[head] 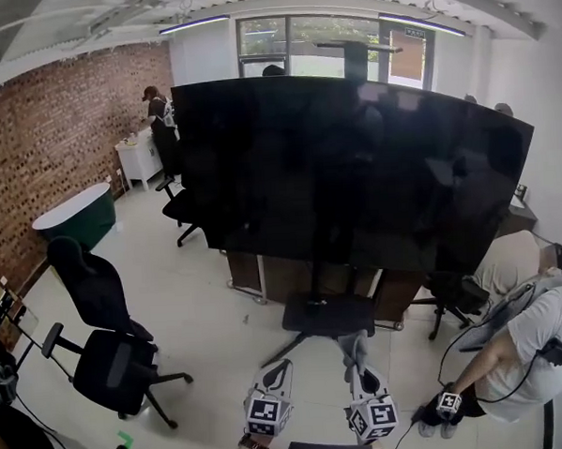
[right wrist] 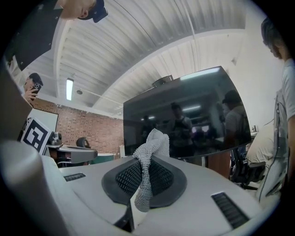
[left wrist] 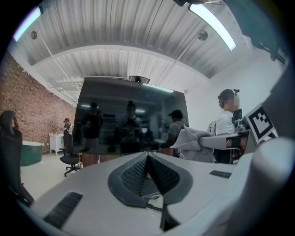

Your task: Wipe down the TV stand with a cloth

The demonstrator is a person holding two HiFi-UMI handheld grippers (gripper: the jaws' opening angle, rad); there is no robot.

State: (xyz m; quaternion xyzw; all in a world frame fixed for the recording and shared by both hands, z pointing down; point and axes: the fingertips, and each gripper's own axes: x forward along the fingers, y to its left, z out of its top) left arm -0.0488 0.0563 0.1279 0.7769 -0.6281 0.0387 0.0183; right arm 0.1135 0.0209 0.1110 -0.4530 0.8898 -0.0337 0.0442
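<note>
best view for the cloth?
Right gripper view: the cloth sits centre, pinched in the right tongs, weave clear. Head view shows only a small grey bunch; left gripper view shows it side-on, farther off.

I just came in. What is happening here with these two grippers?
A person stands facing the TV with a gripper in each hand. The right gripper is shut on a grey cloth; the left gripper is shut and empty. Neither touches the stand, so wiping is not under way.
</note>
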